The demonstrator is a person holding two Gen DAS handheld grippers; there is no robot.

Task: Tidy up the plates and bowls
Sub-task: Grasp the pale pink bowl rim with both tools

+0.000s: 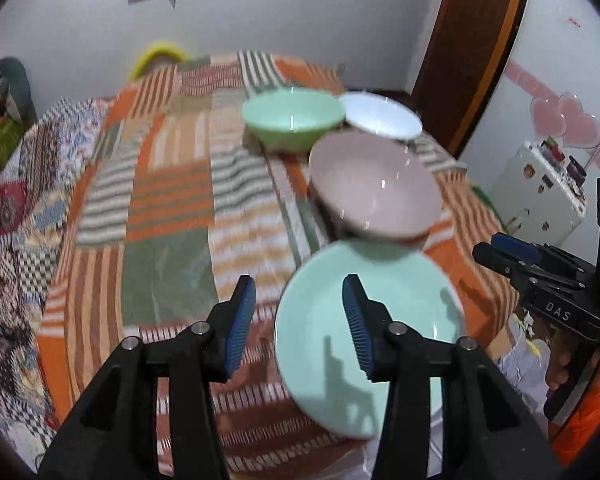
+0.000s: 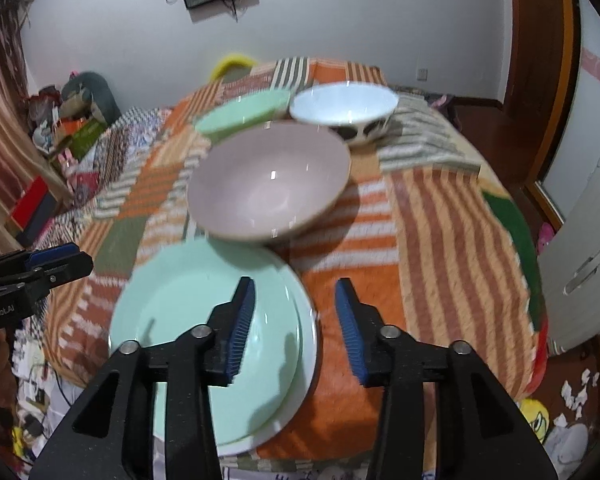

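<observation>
Orange-striped patchwork cloth (image 2: pixel 440 216) covers the table and serves as the landmark. Off the cloth's near left corner hangs the left gripper (image 1: pixel 299 312), its blue pads spread wide and holding nothing. On the cloth's near edge lies a mint green plate (image 2: pixel 180 304) stacked on a white plate (image 2: pixel 306 344). Just behind them sits a pink bowl (image 2: pixel 268 184), its rim overhanging the green plate. At the cloth's far end stand a green bowl (image 1: pixel 294 120) and, just to its right, a white bowl (image 2: pixel 344 110) with dark spots. Above the cloth's near middle, the right gripper (image 2: pixel 296 316) is spread apart, empty, one finger over the plates.
</observation>
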